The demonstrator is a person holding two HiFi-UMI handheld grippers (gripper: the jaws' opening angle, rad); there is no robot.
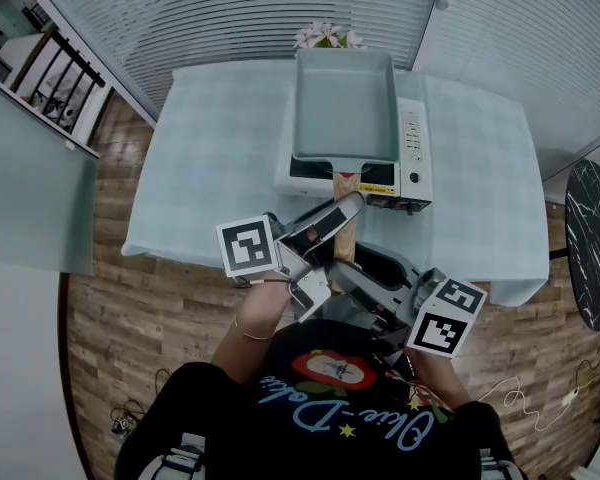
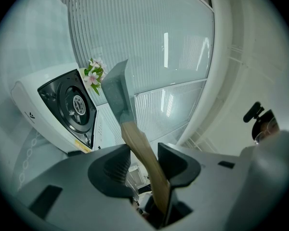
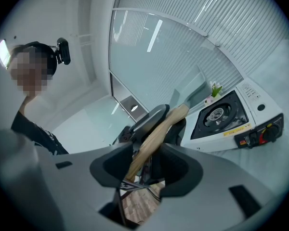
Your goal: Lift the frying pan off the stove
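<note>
A rectangular grey-blue frying pan [image 1: 345, 103] with a wooden handle [image 1: 346, 230] hangs over the white portable stove [image 1: 412, 153]. In the left gripper view the pan [image 2: 116, 93] appears edge-on, clear of the stove [image 2: 36, 114], whose bare burner shows. My left gripper [image 1: 342, 211] is shut on the handle [image 2: 139, 146], which runs between its pads [image 2: 116, 165]. My right gripper [image 1: 368, 264] sits closer to me, and in the right gripper view its jaws are closed around the handle [image 3: 154, 134] near its end. The stove [image 3: 226, 117] lies beyond.
The stove stands on a table with a pale checked cloth [image 1: 210, 158]. A small bunch of flowers [image 1: 328, 36] is behind the stove. A dark round table [image 1: 595, 238] stands at the right. Wooden floor surrounds the table, and frosted glass walls rise behind.
</note>
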